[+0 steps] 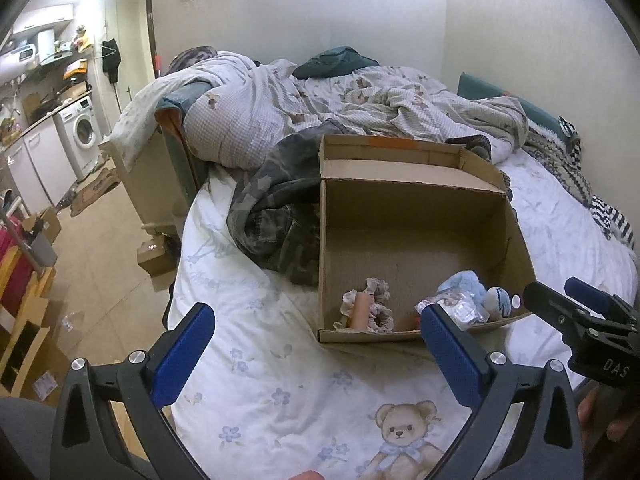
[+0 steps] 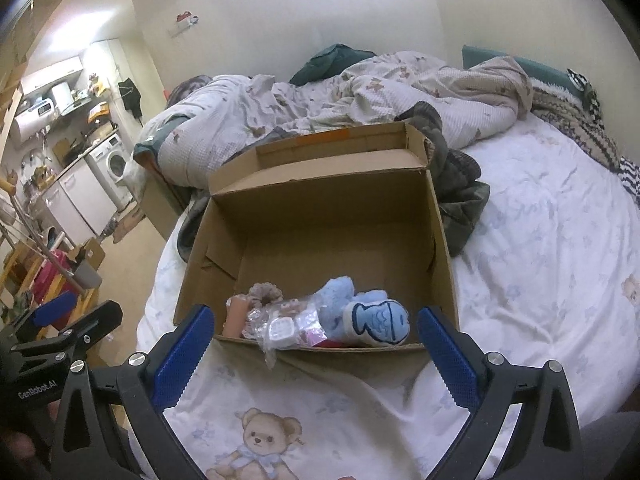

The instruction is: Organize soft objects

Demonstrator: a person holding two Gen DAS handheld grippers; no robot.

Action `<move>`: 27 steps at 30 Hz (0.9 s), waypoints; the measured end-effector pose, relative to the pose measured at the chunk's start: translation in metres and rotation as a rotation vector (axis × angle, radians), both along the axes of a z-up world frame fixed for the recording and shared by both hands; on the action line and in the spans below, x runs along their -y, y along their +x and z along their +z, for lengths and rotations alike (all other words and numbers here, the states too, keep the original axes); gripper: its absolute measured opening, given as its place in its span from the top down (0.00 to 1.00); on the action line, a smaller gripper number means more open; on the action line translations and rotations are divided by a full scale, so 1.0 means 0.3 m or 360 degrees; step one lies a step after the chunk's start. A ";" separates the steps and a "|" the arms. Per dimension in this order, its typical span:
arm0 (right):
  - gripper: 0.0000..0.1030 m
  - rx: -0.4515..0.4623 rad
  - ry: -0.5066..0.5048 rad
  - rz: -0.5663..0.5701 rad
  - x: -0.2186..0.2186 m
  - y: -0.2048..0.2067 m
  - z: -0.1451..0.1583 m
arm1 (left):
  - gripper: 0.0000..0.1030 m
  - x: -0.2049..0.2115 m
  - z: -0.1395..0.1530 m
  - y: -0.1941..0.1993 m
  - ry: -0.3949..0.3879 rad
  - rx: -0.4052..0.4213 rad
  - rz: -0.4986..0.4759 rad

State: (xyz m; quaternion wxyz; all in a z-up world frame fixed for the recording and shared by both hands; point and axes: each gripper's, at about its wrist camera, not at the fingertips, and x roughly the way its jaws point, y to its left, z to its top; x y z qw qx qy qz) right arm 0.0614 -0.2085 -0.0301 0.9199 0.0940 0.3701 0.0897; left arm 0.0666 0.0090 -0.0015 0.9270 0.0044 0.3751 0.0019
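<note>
The left gripper (image 1: 318, 356) hovers over the near edge of the bed with its blue-padded fingers (image 1: 182, 354) spread wide and nothing between them; beneath the gap lies only the white bed sheet (image 1: 280, 392) printed with small blue flowers and a teddy bear (image 1: 404, 436). The right gripper (image 2: 316, 360) is likewise wide open and empty, held just short of the near wall of an open cardboard box (image 2: 320, 236), and it shows at the right edge of the left wrist view as a black clamp with a blue pad. The box sits on the sheet with its far flap folded back. The soft things are gathered inside it along the near wall: a peach-coloured roll (image 2: 236, 316) at the left, against a beige frilly scrunchie (image 1: 378, 300), then a crumpled clear plastic bag (image 2: 280, 328) that spills over the near wall, and to its right a light-blue plush (image 2: 338, 300) beside a small white cushion with a blue fish outline (image 2: 380, 322). The rest of the box floor is bare cardboard. A camouflage-patterned garment (image 1: 272, 208) lies bunched against the box's left and far sides, and beyond it a rumpled bear-print duvet (image 1: 320, 100) covers the head of the bed. A washing machine (image 1: 82, 134) stands in the kitchen area at far left.
</note>
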 end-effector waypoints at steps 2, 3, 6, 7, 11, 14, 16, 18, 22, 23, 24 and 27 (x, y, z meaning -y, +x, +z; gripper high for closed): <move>0.00 -0.0001 -0.0002 0.0000 -0.001 0.000 0.000 | 0.00 -0.002 -0.005 0.005 -0.0006 -0.0013 0.0001; 0.00 -0.0002 -0.0002 0.0001 -0.001 0.000 0.000 | 0.00 -0.002 -0.008 0.008 -0.0009 -0.0018 -0.0003; 0.00 -0.0001 -0.0021 0.0000 -0.003 -0.002 0.004 | 0.00 -0.001 -0.012 0.009 0.0007 -0.0013 -0.0003; 0.00 -0.0001 -0.0022 -0.0002 -0.002 -0.001 0.004 | 0.00 0.000 -0.013 0.010 0.0011 -0.0010 -0.0005; 0.00 -0.0028 -0.0039 -0.0005 -0.005 0.004 0.001 | 0.00 0.000 -0.020 0.010 0.0010 -0.0012 -0.0010; 0.00 -0.0029 -0.0049 0.0007 -0.009 0.004 0.001 | 0.01 0.001 -0.021 0.008 0.0011 -0.0008 -0.0010; 0.00 -0.0032 -0.0056 0.0011 -0.012 0.005 -0.003 | 0.00 0.000 -0.023 0.007 0.0001 -0.0003 -0.0018; 0.00 -0.0038 -0.0062 0.0013 -0.015 0.006 -0.006 | 0.00 -0.001 -0.023 0.005 -0.0004 0.0000 -0.0025; 0.00 -0.0035 -0.0072 0.0022 -0.023 0.005 -0.005 | 0.01 -0.002 -0.023 0.004 -0.0005 -0.0004 -0.0023; 0.00 -0.0033 -0.0076 0.0024 -0.025 0.004 -0.004 | 0.00 -0.003 -0.024 0.004 -0.0009 -0.0007 -0.0020; 0.00 -0.0032 -0.0080 0.0025 -0.026 0.004 -0.004 | 0.00 -0.004 -0.024 0.003 -0.0013 -0.0011 -0.0016; 0.00 -0.0033 -0.0081 0.0023 -0.027 0.004 -0.005 | 0.00 -0.006 -0.020 0.002 -0.0014 -0.0006 -0.0018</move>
